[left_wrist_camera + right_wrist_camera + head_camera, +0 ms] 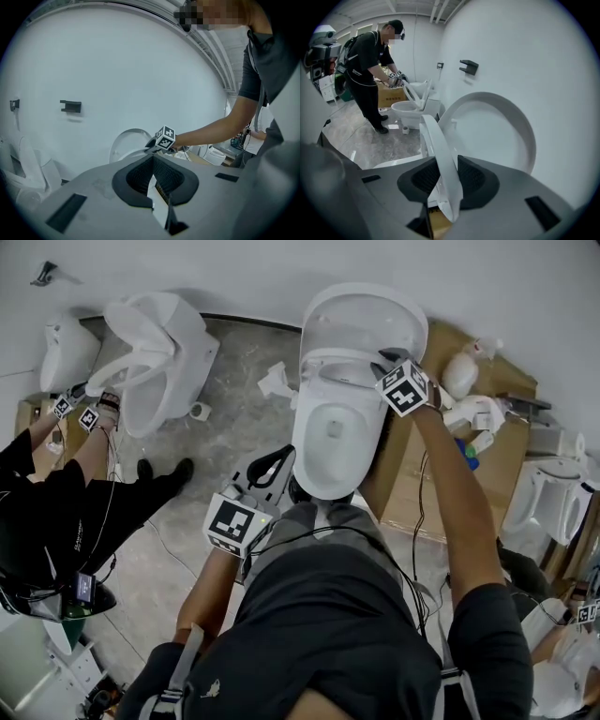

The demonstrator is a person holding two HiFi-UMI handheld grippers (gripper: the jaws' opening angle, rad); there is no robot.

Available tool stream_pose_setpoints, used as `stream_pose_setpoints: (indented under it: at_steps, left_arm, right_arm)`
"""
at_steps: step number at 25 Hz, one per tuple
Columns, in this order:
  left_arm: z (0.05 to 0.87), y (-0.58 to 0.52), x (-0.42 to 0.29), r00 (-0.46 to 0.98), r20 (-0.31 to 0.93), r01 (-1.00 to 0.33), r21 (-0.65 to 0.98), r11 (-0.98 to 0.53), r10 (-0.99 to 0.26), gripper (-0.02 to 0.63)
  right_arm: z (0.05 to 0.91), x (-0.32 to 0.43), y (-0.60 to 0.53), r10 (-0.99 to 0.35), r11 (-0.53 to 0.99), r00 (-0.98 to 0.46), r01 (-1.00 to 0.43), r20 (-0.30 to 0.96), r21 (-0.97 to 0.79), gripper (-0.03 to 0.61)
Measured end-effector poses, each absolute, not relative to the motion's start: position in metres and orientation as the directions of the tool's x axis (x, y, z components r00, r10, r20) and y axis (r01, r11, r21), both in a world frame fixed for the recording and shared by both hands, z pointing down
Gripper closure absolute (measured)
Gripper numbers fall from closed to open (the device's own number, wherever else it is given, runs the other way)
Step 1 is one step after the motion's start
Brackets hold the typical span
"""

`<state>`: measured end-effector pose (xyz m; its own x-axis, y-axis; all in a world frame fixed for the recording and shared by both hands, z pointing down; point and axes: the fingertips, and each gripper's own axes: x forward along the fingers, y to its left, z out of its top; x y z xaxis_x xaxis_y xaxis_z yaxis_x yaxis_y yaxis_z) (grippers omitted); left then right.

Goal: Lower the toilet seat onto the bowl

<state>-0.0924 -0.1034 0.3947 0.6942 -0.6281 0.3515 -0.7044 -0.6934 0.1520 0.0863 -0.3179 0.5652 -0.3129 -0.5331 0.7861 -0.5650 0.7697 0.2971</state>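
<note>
Our right claw (443, 178) is closing on the raised toilet seat (433, 140); pinched loosely, it could slam the bowl (306, 457).

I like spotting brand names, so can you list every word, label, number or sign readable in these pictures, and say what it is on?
No text can be read anywhere.
The marker cubes: black and white square patterns, not words.
The white print on the other person's dark clothing: too small to read.
The white emblem on the wearer's shirt: too small to read.
</note>
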Motion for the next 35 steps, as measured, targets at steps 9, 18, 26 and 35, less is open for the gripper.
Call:
stream_pose_setpoints:
  at_steps: [9, 18, 26, 35]
  left_arm:
    - [0.398, -0.101, -0.081, 0.707, 0.353, -0.69, 0.158, -0.706, -0.612, 0.611]
    - [0.406, -0.089, -0.077, 0.708, 0.361, -0.69, 0.169, -0.704, -0.607, 0.611]
    - [0.416, -0.079, -0.066, 0.714, 0.369, -0.682, 0.175, -0.71, -0.595, 0.611]
    - [0.431, -0.075, -0.07, 0.711, 0.387, -0.684, 0.191, -0.704, -0.587, 0.611]
  right_arm:
    - [0.575, 0.072, -0.256, -0.457, 0.833, -0.376, -0.5, 0.806, 0.238, 0.463]
    - [0.598, 0.053, -0.176, -0.36, 0.901, -0.396, -0.384, 0.845, 0.205, 0.463]
    - [0.622, 0.045, -0.125, -0.278, 0.942, -0.383, -0.286, 0.881, 0.173, 0.454]
    - [0.654, 0.035, -0.075, -0.189, 0.972, -0.35, -0.198, 0.917, 0.124, 0.433]
